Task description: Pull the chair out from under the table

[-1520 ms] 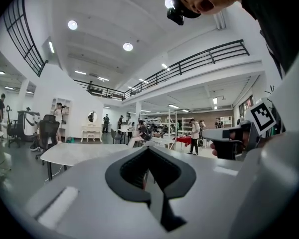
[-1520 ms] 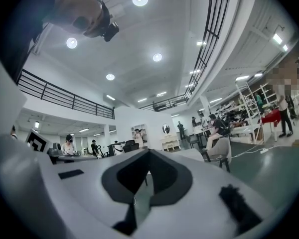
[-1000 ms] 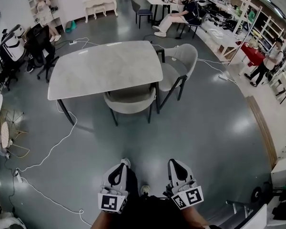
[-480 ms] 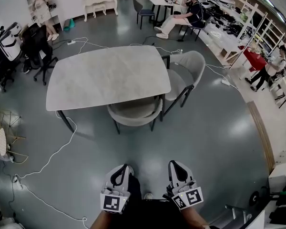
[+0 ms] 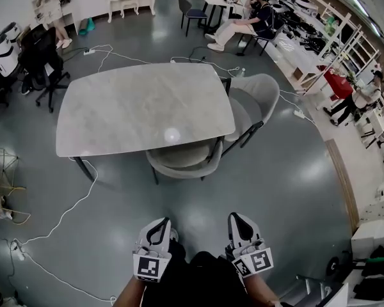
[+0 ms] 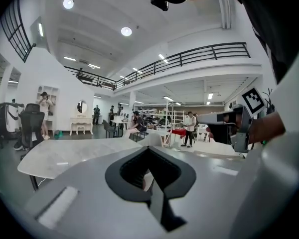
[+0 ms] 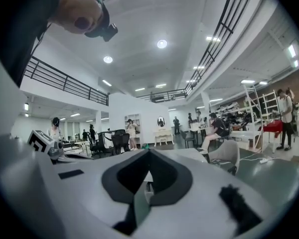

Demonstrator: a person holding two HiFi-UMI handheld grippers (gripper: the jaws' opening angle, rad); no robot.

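- Grey-topped table [image 5: 134,107] stands mid-floor; the chair [image 5: 182,162] is tucked under its near long edge, only its curved back and part of the seat showing.
- A second chair [image 5: 259,98] sits at the table's right end, angled outward.
- The left gripper [image 5: 160,223] and right gripper [image 5: 235,218] are low by the person's body — well apart from the chair.
- Both pairs of jaws are closed together, gripping nothing.
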